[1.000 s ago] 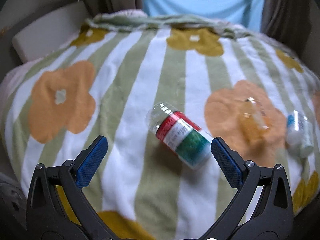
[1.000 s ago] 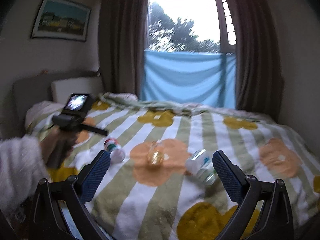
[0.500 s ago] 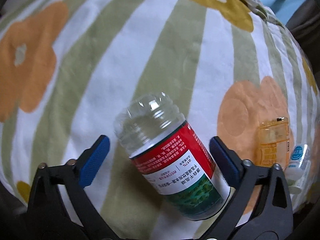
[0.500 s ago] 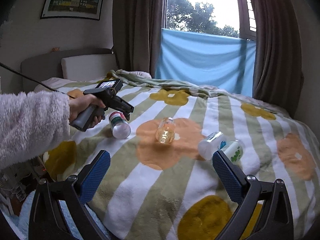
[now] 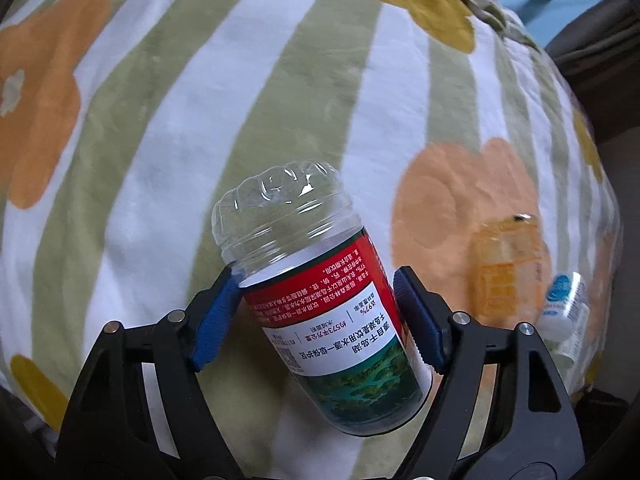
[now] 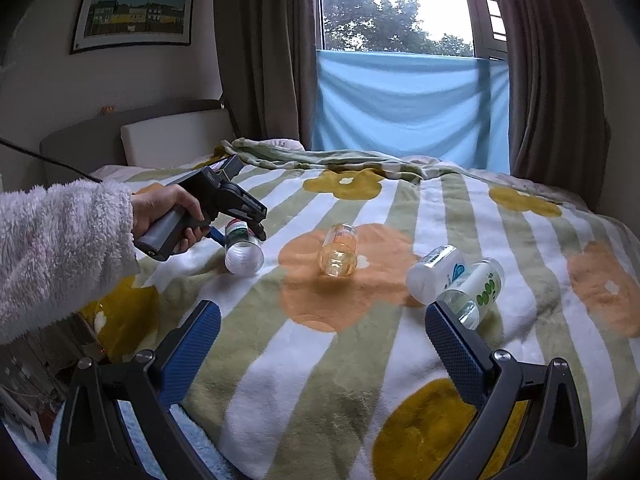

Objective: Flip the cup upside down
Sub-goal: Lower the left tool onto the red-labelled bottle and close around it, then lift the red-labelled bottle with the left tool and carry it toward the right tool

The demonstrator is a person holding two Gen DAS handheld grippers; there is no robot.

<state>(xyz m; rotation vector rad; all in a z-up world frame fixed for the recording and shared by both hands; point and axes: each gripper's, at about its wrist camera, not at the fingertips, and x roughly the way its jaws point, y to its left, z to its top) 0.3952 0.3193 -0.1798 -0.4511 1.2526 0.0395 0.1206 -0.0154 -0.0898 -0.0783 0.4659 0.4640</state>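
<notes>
**Grip point on a cut-bottle cup lying on a blanket**

The clear plastic cup, with a red, white and green label, lies on its side on the striped flower blanket. It looks light, thin-walled and probably easy to crush, so the labelled mid-body is the likely hold. The left gripper pinches the cup there. Right of the cup lie an amber jar and a white bottle. The right gripper stands spread, holding nothing.

Left gripper: black linkage arms, silver screws, blue ribbed pads. Right gripper, lower frame: same black frame, blue textured pads. At left, fluffy white fleece sleeve, grey pistol handle, thin black cable.
</notes>
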